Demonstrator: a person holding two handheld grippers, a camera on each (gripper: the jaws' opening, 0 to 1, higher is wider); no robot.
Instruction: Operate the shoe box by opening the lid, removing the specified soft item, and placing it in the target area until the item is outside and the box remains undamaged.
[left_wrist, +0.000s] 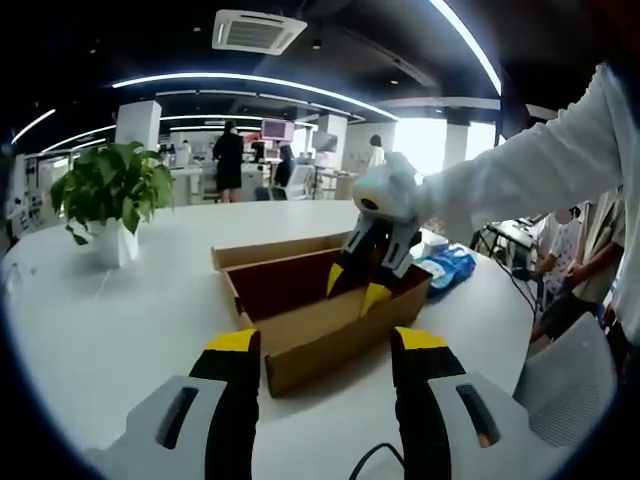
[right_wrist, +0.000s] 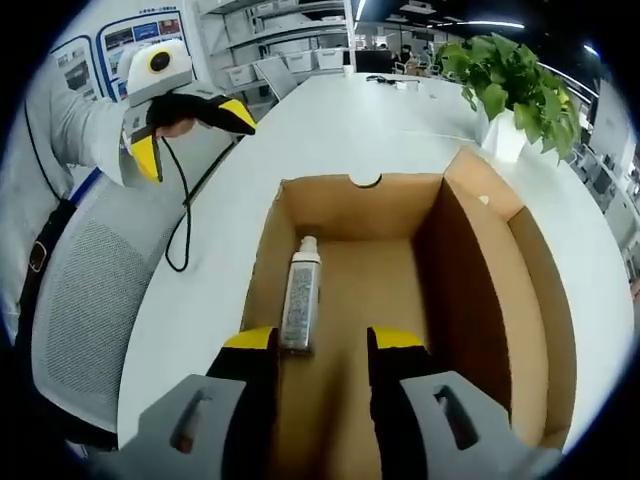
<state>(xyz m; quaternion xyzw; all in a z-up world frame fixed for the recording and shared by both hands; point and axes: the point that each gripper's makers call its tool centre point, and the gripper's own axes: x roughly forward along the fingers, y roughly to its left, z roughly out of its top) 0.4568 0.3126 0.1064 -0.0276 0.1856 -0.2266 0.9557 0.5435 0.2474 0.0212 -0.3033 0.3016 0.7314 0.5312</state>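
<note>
The brown cardboard shoe box (left_wrist: 300, 345) stands open on the white table, its lid (right_wrist: 545, 300) folded back upright on the right of the right gripper view. A slim grey speckled tube with a white cap (right_wrist: 299, 296) lies on the box floor (right_wrist: 350, 280). My right gripper (right_wrist: 322, 345) hangs over the box, open, and the tube's near end lies just inside its left jaw. The left gripper view has that right gripper (left_wrist: 355, 290) dipping into the box from the far side. My left gripper (left_wrist: 326, 340) is open in front of the box with nothing between its jaws, and appears again as the left gripper (right_wrist: 190, 135) held off the table's edge.
A potted plant (left_wrist: 110, 190) (right_wrist: 510, 80) stands on the table beyond the box. A blue and white packet (left_wrist: 450, 268) lies beside the box. A grey mesh chair (right_wrist: 80, 300) sits at the table edge. People stand in the background (left_wrist: 228, 160).
</note>
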